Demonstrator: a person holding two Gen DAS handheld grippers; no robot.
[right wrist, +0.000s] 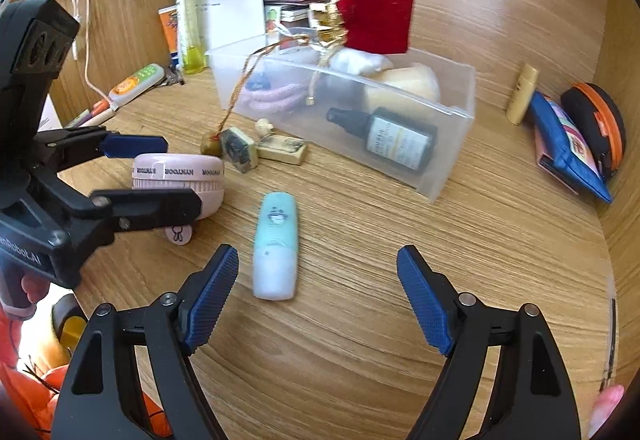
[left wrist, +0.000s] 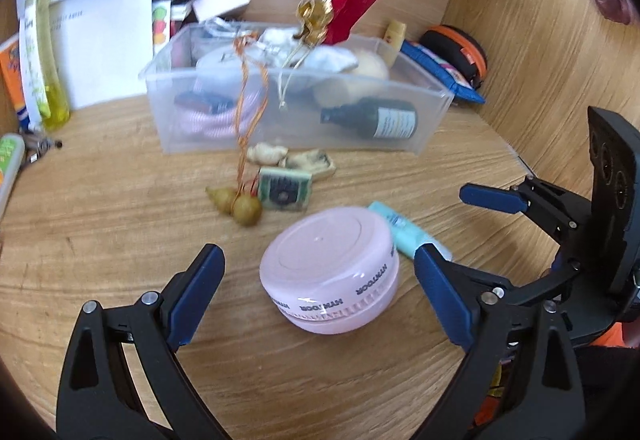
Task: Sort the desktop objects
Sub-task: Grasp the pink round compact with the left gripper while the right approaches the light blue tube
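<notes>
Both tongs (left wrist: 316,280) (right wrist: 318,300) gape apart over round pink case (left wrist: 330,272) (lettered band) and mint tube (right wrist: 275,244).

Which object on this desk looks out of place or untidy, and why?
The gourd charm lies on the desk in front of the clear bin, while its orange cord trails up over the bin's rim, so it is half in, half out. Two stamps lie loose beside it.
</notes>
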